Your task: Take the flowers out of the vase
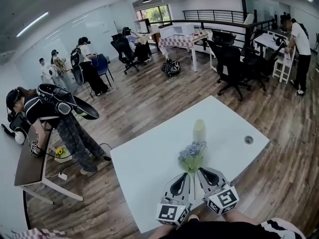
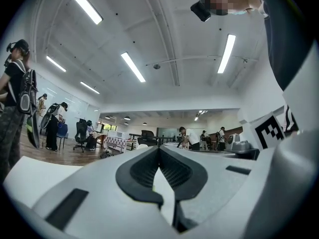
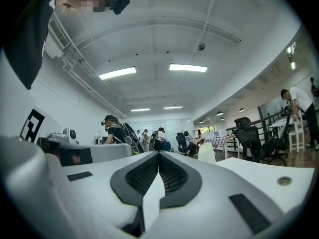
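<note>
Item: flowers [image 1: 192, 152], one bunch. Small heads in pale blue and lavender are clustering above green leaves, with the green stem end pointing toward the near edge. The bunch is lying out of the vase on the white bench [image 1: 149, 173], between the vase and the two tongs. Whether it is touching either cannot be told.

Item: vase [image 1: 199, 129], one. Pale cream, tall and narrow, it is standing upright on the bench just behind the bunch. In the right gripper view it is showing as a plain white shape [image 3: 207, 153] ahead and to the right of the pads.

Item: left tongs [image 1: 185, 178], one. The dark ribbed pads are pressing together at their tips [image 2: 159, 151], with nothing showing between them. They are pointing level across the bench.

Item: right tongs [image 1: 204, 173], one. The pads are likewise pressing together [image 3: 159, 156] and gripping nothing. They are sitting just beside the left tongs, with the stem end at the gap between the pair.

Item: marker cubes, two, one riding on each tongs [image 1: 172, 214] [image 1: 222, 199].

Item: cable hole [image 1: 248, 139], one, round, sitting near the bench's right corner.

Surroundings: at least six people are working around the wooden floor [image 1: 149, 98].
</note>
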`<state>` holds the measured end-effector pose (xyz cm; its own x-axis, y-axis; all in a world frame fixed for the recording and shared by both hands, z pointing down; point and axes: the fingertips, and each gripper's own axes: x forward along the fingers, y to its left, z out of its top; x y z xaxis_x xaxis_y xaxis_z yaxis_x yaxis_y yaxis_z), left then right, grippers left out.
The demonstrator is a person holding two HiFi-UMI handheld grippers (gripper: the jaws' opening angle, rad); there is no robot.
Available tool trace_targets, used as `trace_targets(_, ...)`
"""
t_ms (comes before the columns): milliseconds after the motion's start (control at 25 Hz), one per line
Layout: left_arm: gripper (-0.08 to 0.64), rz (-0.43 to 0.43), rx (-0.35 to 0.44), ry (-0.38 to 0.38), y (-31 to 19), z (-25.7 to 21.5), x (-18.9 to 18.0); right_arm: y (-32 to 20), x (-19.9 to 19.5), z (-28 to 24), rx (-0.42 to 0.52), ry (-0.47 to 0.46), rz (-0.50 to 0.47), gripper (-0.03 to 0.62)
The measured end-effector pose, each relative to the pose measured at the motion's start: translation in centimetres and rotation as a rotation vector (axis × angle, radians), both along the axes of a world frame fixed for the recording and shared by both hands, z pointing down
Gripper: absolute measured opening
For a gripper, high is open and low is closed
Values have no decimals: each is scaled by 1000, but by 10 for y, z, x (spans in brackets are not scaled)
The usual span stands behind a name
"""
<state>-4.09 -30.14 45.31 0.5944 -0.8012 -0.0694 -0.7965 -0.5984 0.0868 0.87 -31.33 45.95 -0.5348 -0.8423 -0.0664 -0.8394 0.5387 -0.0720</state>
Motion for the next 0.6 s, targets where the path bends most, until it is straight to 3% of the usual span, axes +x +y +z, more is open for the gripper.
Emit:
trace_targets(280,5,33,19,9,56,1,40,62,37,-3,35,6,25,20)
trace_targets(600,5,25,-22,43,161,10,83,163,74,-3,44,57,10,18)
